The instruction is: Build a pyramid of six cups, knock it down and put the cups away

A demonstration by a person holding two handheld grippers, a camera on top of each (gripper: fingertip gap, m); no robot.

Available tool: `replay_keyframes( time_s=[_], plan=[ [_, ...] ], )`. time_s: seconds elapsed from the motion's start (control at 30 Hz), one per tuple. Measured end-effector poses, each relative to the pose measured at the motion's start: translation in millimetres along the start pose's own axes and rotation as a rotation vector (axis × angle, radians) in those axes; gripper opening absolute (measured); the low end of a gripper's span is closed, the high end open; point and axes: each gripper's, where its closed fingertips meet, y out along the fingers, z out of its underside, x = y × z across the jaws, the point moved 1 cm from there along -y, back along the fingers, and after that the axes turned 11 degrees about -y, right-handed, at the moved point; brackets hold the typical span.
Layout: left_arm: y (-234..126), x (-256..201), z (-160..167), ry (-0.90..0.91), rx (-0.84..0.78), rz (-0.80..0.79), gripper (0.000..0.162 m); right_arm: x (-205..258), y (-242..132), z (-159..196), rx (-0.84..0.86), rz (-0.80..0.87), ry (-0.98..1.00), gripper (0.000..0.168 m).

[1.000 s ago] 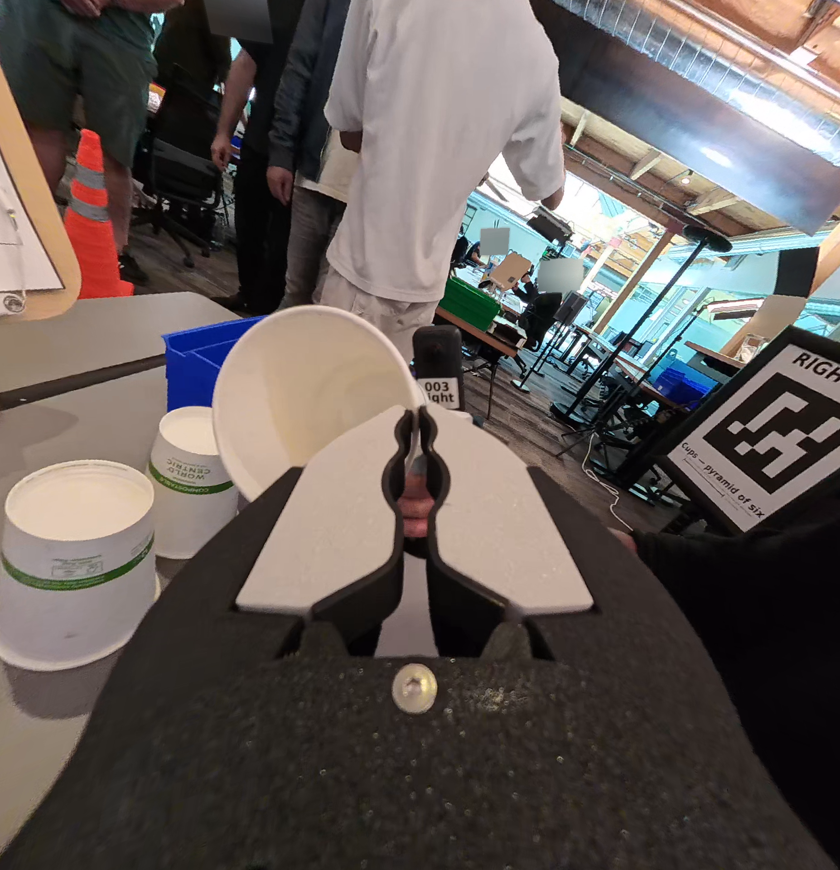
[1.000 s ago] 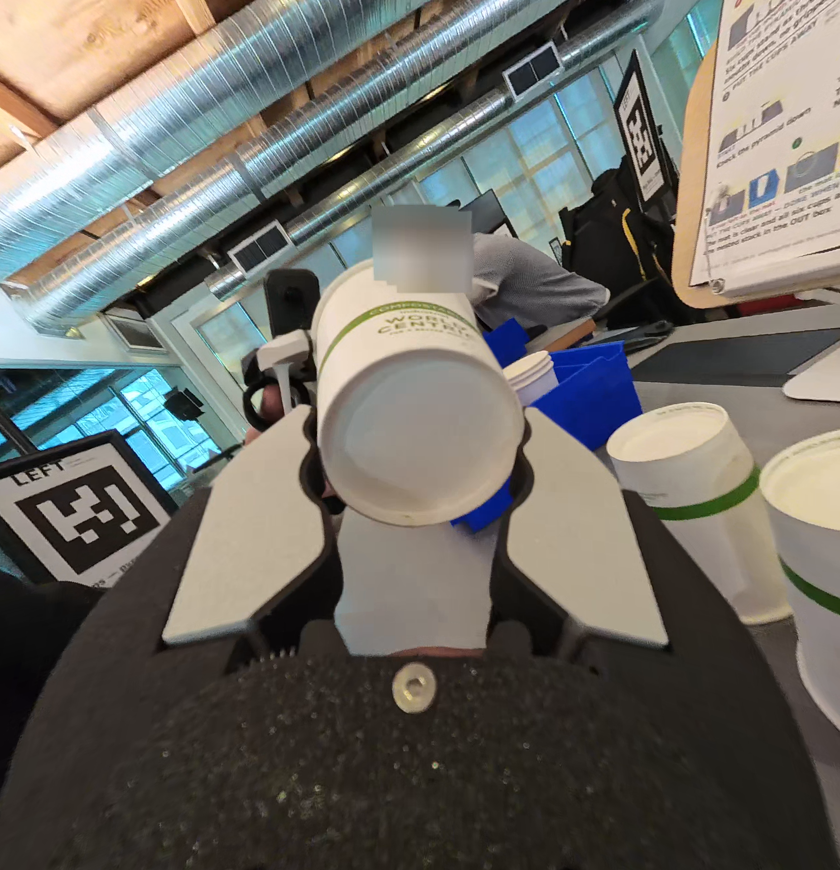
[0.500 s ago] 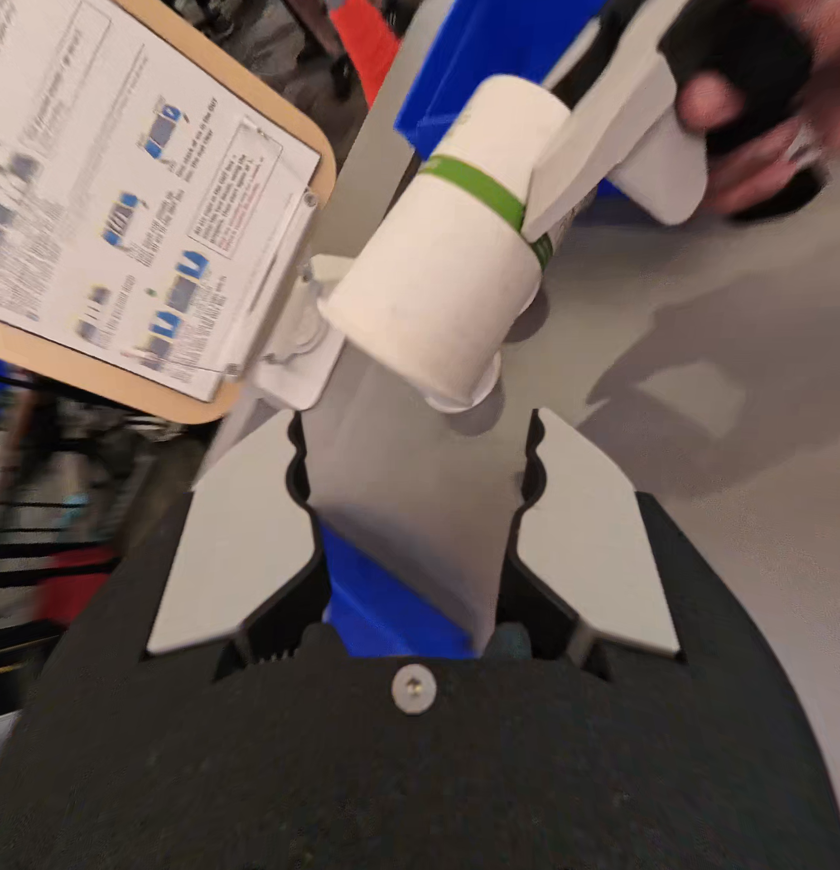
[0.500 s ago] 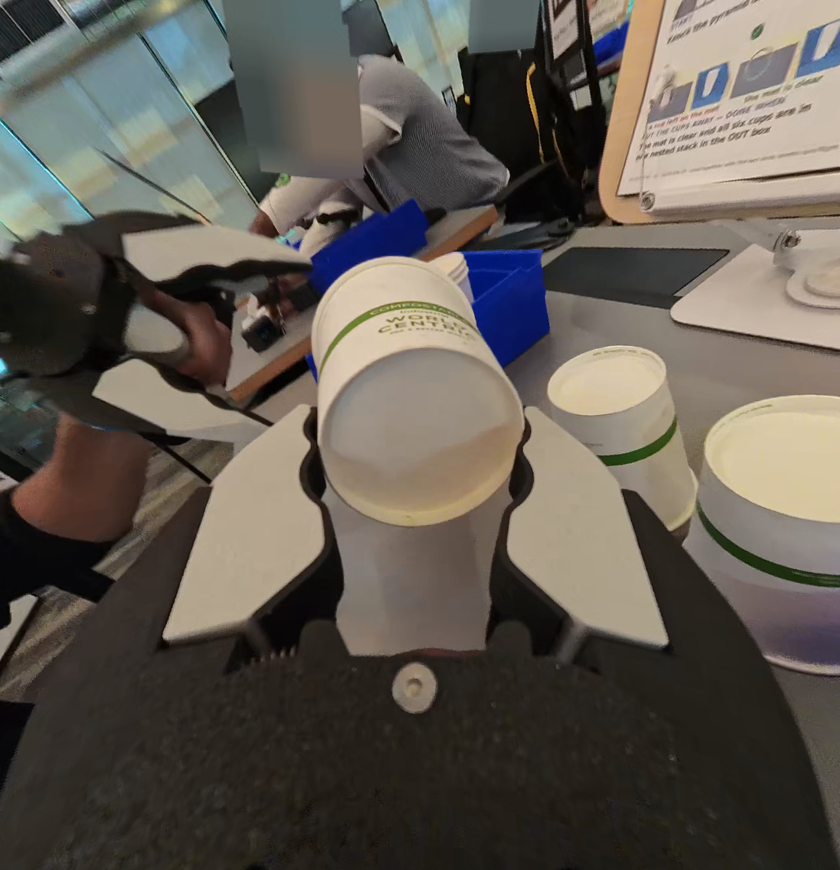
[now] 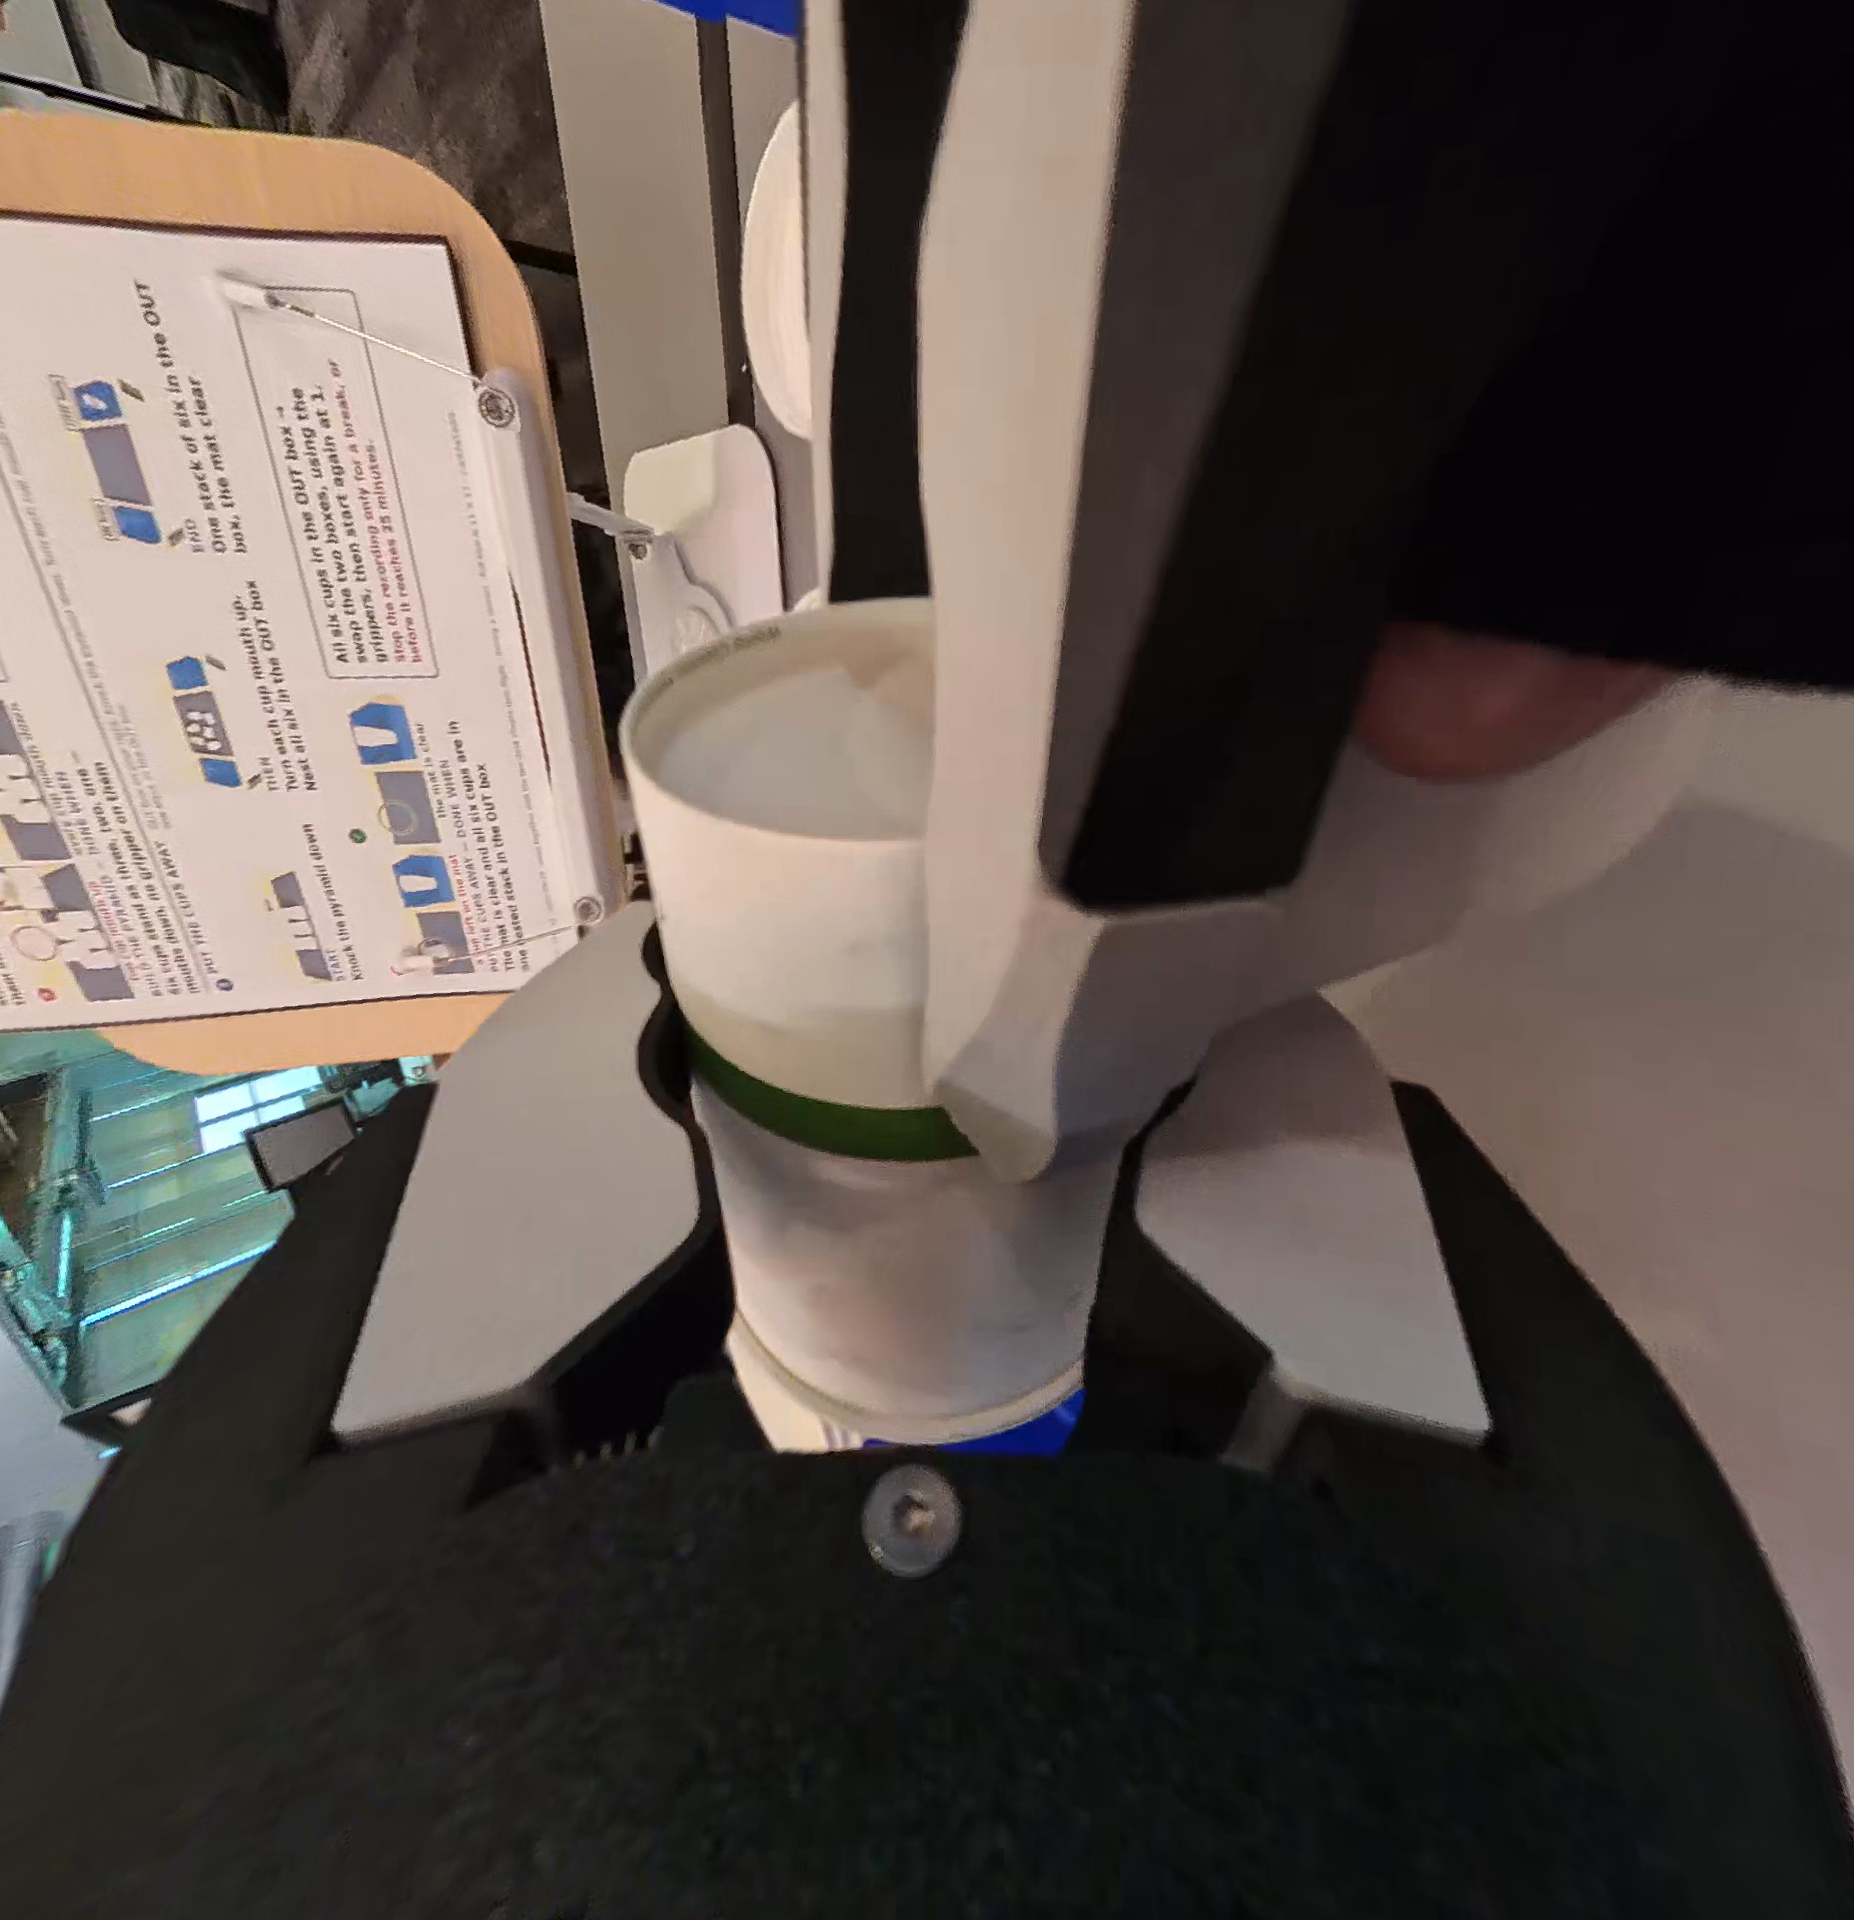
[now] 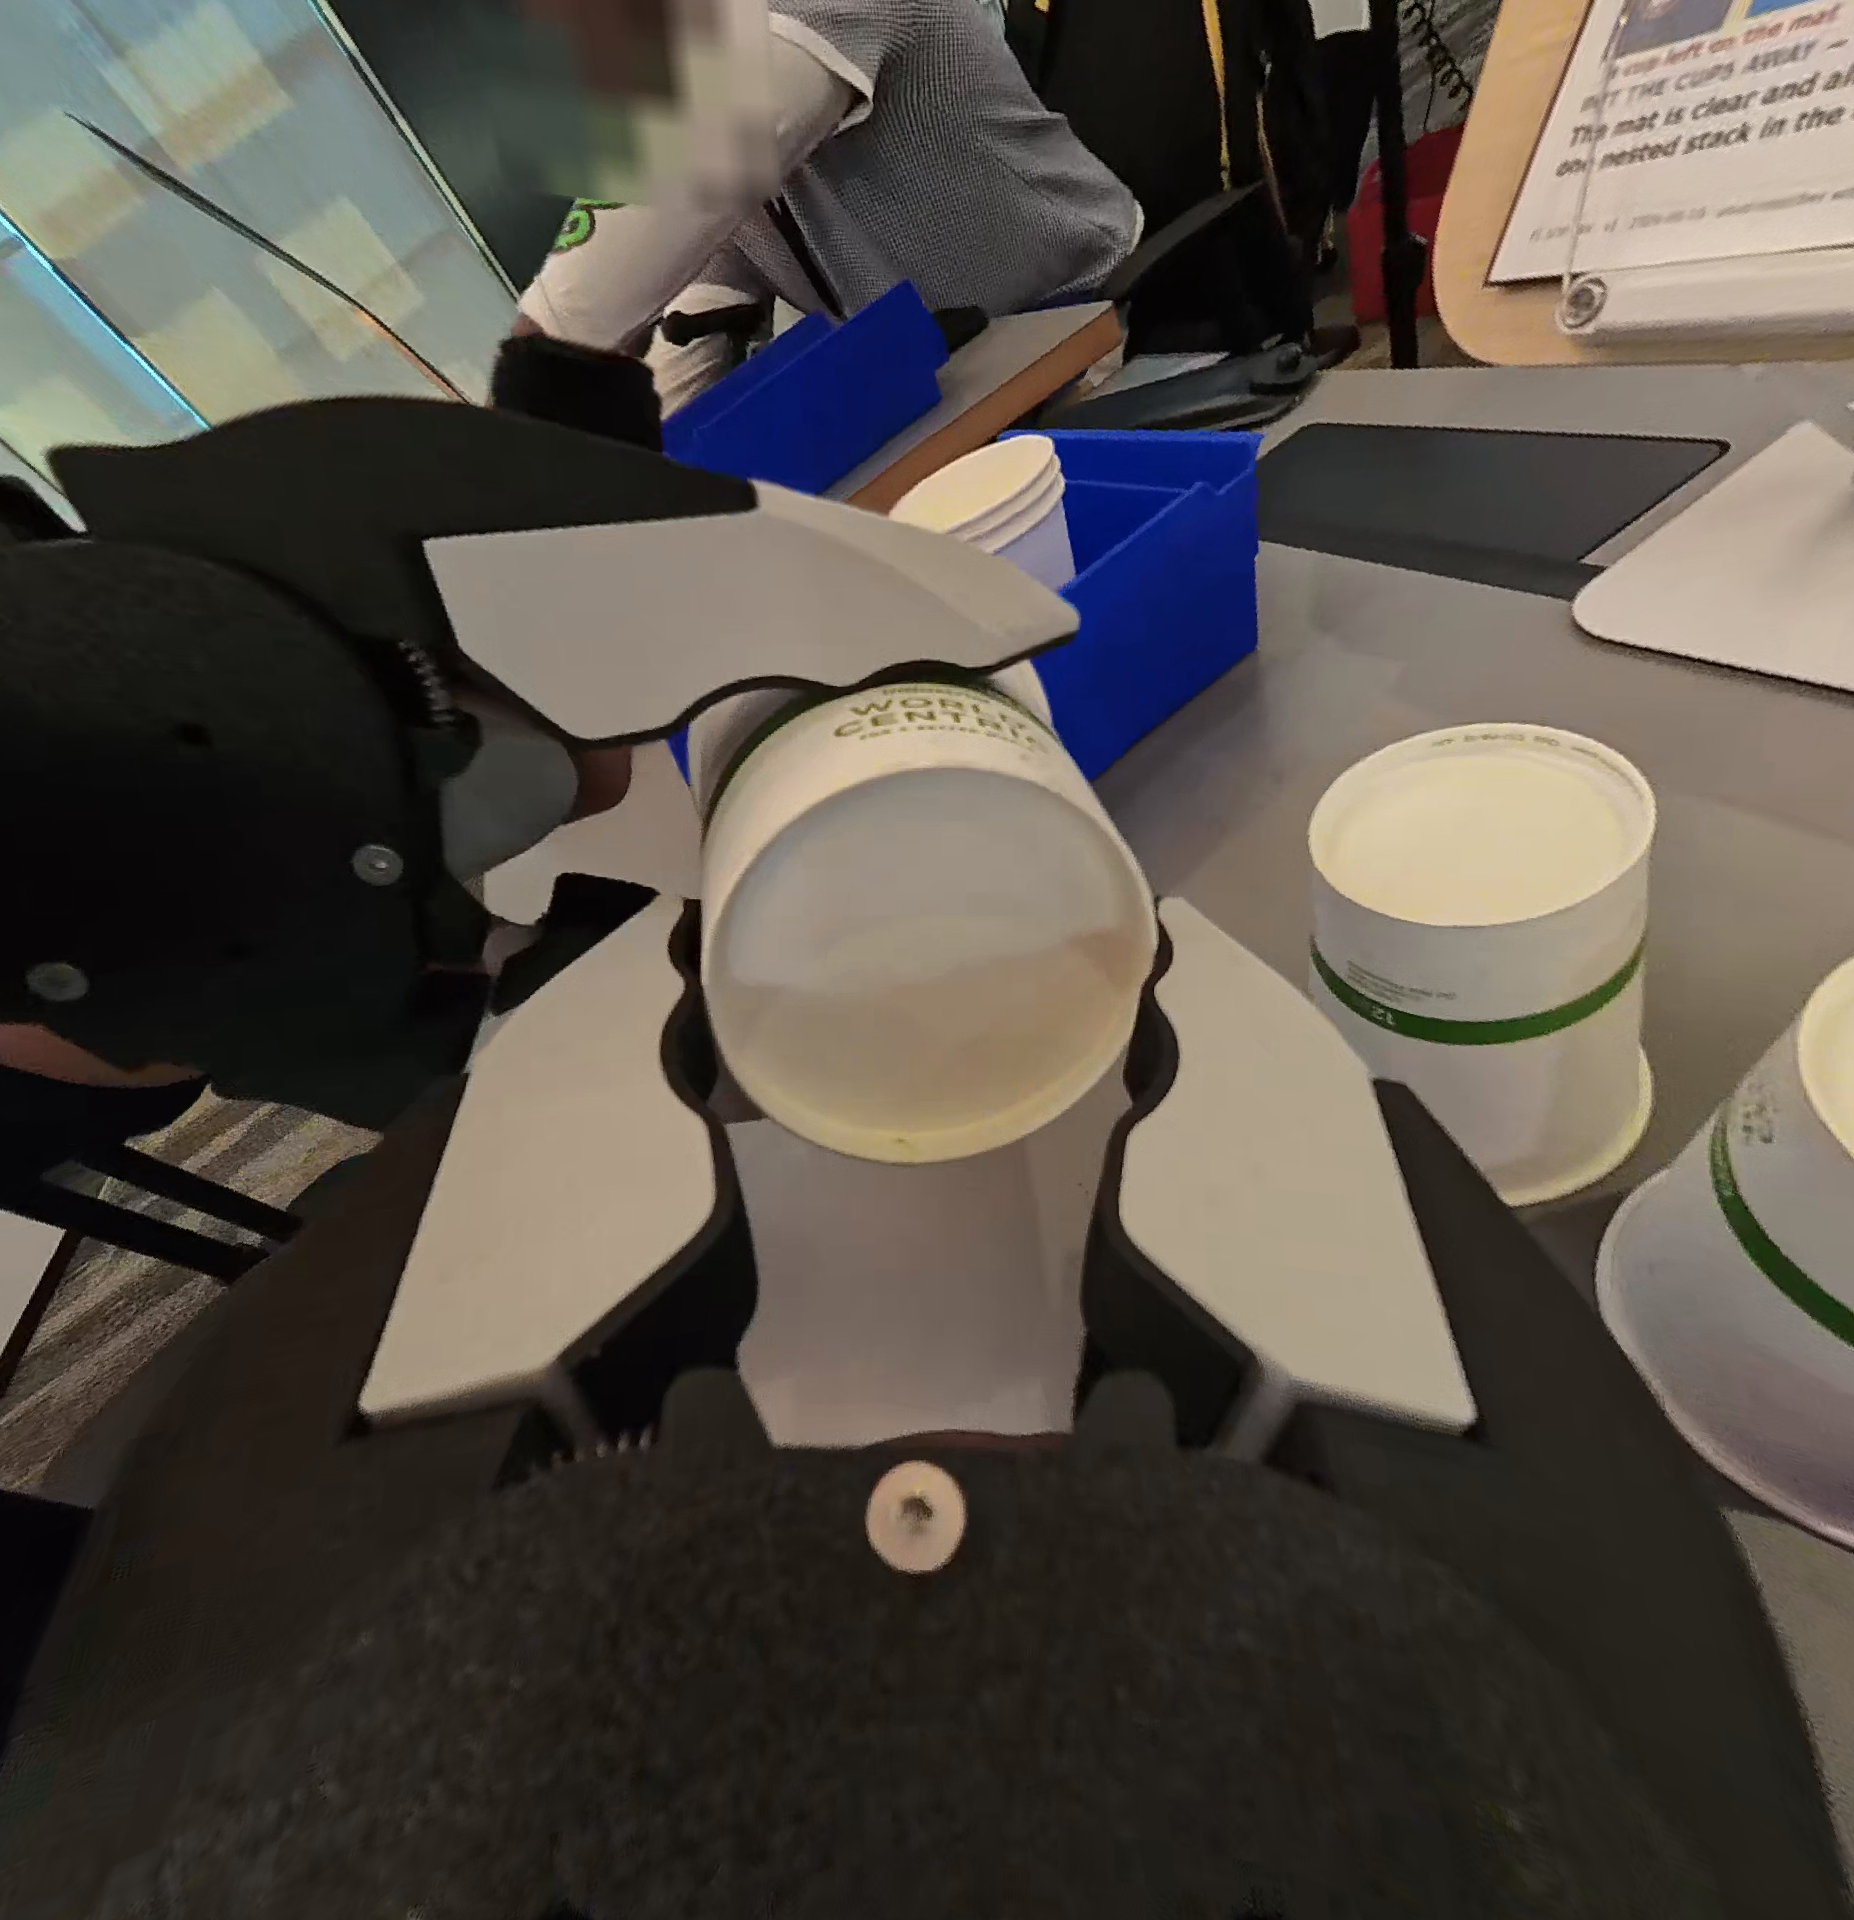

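Note:
A white paper cup with a green band [image 6: 923, 966] lies on its side in the air, its base toward the right wrist camera. My right gripper [image 6: 923, 925] is shut on its base end. My left gripper [image 6: 902, 717] comes in from the left, jaws wide, one above and one below the cup's mouth end. In the left wrist view the same cup [image 5: 798, 914] sits between my left gripper's [image 5: 923, 966] open jaws, rim nearest the camera. One of the right gripper's fingers [image 5: 1006, 727] crosses over it and hides its right side.
Two more cups [image 6: 1474, 935] [image 6: 1796, 1247] stand mouth down on the grey table at right. A blue bin [image 6: 1162, 623] behind holds a nested stack of cups [image 6: 996, 509]. An instruction board [image 5: 227, 623] on a white stand stands at the back. People are beyond the table.
My left gripper let go of the cup's rim, opened, swung round and closed in, so the cup now lies between its jaws. My right gripper has held the cup throughout and tipped lower.

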Motion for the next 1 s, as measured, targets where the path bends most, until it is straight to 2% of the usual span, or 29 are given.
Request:
replay_keyframes(
  time_s=[0.07,0.17,0.27,0.37,0.53,0.63,0.73,1.0],
  plan=[
    [4.5,-2.9,-2.4,-0.038,-0.019,0.009,0.085,-4.3,-4.1,2.3,-0.006,0.022,-0.011,0.077],
    [11.3,3.1,1.7,-0.206,-0.088,0.01,0.085,-16.9,-26.3,7.5,-0.007,0.126,-0.069,0.089],
    [18.6,17.2,11.1,-0.548,-0.241,0.031,0.085,-17.6,-55.0,18.0,-0.042,0.176,-0.089,0.088],
    [36.2,37.4,37.1,-0.895,-0.355,-0.017,0.085,-6.9,-71.7,40.9,-0.049,0.166,-0.073,0.085],
    [76.7,49.9,71.4,-1.223,-0.478,-0.094,0.086,16.1,-77.8,77.8,-0.013,0.135,-0.1,0.083],
    [101.9,43.5,74.9,-1.299,-0.494,-0.06,0.086,26.1,-75.2,88.6,0.015,0.107,-0.107,0.083],
    [119.5,34.0,75.0,-1.284,-0.45,-0.032,0.086,32.5,-74.9,88.0,0.012,0.092,-0.11,0.083],
    [134.6,20.1,84.8,-1.277,-0.387,-0.011,0.086,34.2,-73.8,89.2,0.02,0.076,-0.1,0.081]
  ],
)
